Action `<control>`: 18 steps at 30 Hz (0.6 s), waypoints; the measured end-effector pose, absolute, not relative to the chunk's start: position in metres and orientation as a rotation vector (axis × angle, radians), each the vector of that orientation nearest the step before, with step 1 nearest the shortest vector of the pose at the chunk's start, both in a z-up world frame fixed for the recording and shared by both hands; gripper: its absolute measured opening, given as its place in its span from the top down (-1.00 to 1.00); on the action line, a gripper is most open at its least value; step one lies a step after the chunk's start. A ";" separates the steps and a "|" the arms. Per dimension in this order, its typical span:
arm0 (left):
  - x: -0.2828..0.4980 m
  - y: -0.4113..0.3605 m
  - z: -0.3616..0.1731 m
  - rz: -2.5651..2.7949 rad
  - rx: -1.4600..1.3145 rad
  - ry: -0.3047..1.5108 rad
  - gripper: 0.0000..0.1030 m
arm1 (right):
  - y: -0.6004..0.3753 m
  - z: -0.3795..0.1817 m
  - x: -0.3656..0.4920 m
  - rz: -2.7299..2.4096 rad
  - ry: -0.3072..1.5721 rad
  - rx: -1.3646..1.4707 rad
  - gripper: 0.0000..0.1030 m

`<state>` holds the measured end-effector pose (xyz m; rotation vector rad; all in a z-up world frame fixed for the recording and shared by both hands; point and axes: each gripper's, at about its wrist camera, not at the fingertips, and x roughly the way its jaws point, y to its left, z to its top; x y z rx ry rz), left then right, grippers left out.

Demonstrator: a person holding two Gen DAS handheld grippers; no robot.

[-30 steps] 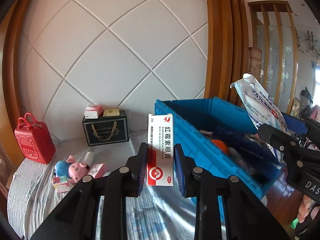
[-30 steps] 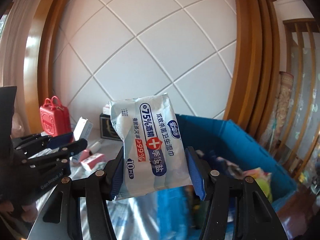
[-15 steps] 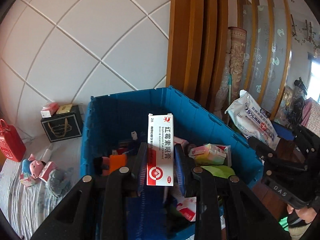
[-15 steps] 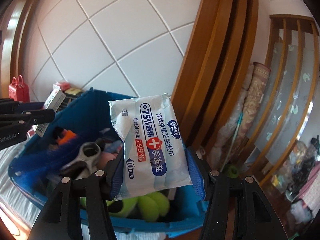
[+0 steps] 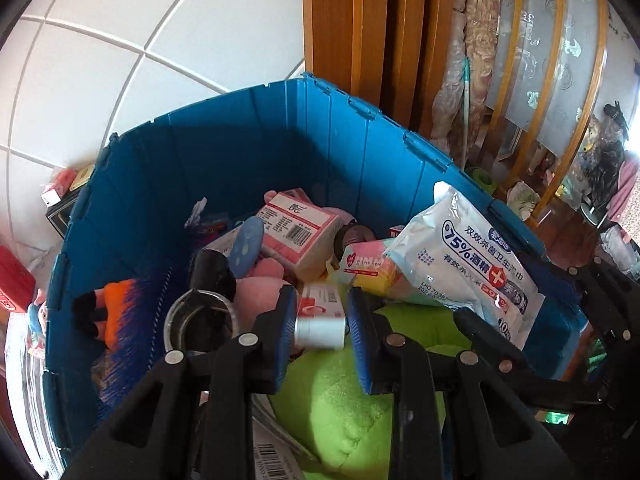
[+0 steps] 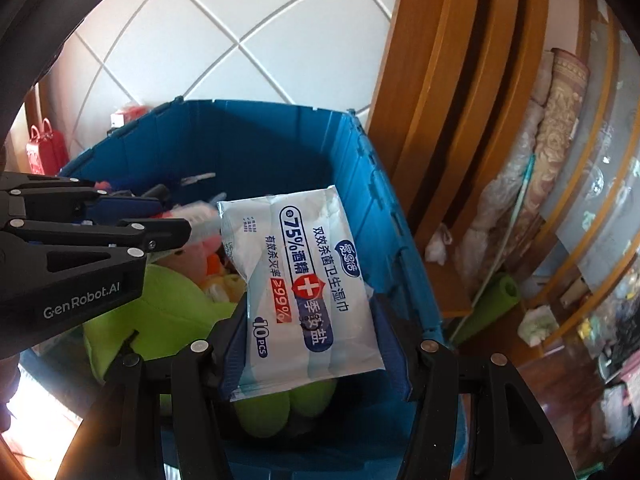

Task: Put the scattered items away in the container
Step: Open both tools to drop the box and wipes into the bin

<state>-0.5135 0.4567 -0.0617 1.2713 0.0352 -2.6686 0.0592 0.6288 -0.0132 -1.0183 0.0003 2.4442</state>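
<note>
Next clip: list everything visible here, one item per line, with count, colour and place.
crate: one, blue, under both grippers
wipes pack: one, white-blue, held over crate
ointment box: one, white-red, held over crate
plush: one, lime green, in crate
pink carton: one, in crate
red case: one, beyond crate
left gripper: one, black with blue fingers, gripping ointment box
right gripper: one, black with blue fingers, gripping wipes pack

Both grippers, from beside the blue crate [image 5: 248,152] to above its contents; ointment box [image 5: 320,316] now blurred, tipped forward.
</note>
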 end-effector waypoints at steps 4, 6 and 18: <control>-0.514 0.466 -0.066 -2.672 1.280 -0.004 0.50 | 0.638 -0.028 0.056 2.436 0.011 -1.084 -0.10; -0.515 0.469 -0.069 -2.675 1.293 -0.014 0.50 | 0.638 -0.033 0.055 2.424 -0.018 -1.099 -0.10; -0.499 0.476 -0.063 -2.711 1.234 -0.037 -0.07 | 0.639 -0.036 0.055 2.456 -0.022 -1.122 -0.26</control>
